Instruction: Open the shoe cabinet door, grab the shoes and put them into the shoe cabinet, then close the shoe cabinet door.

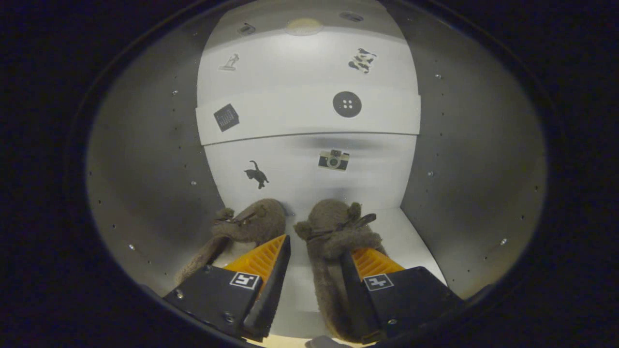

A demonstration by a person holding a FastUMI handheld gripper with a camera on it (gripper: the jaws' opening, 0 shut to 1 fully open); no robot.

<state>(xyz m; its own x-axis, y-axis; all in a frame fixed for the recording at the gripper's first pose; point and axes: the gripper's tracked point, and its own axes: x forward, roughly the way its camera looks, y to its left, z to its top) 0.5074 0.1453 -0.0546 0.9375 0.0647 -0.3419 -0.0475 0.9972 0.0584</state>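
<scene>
Gripper (pixel 314 270): fingers are parted, nothing is held. Shoes: two are set on the cabinet floor (pixel 411 232), toes to the back wall. Left shoe (pixel 251 224) lies at 11 o'clock, right shoe (pixel 333 232) at 1 o'clock; long axes run 6 to 12.

Cabinet shelf (pixel 411 237): white, lit from the front. Two brown furry shoes are set side by side directly on it, toes to the back wall: left shoe (pixel 246 227) at 10 o'clock, right shoe (pixel 333 232) at 1 o'clock of the parted gripper (pixel 314 263).

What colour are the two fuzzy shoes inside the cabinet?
Brown fuzzy shoes, seen in the gripper view.
</scene>
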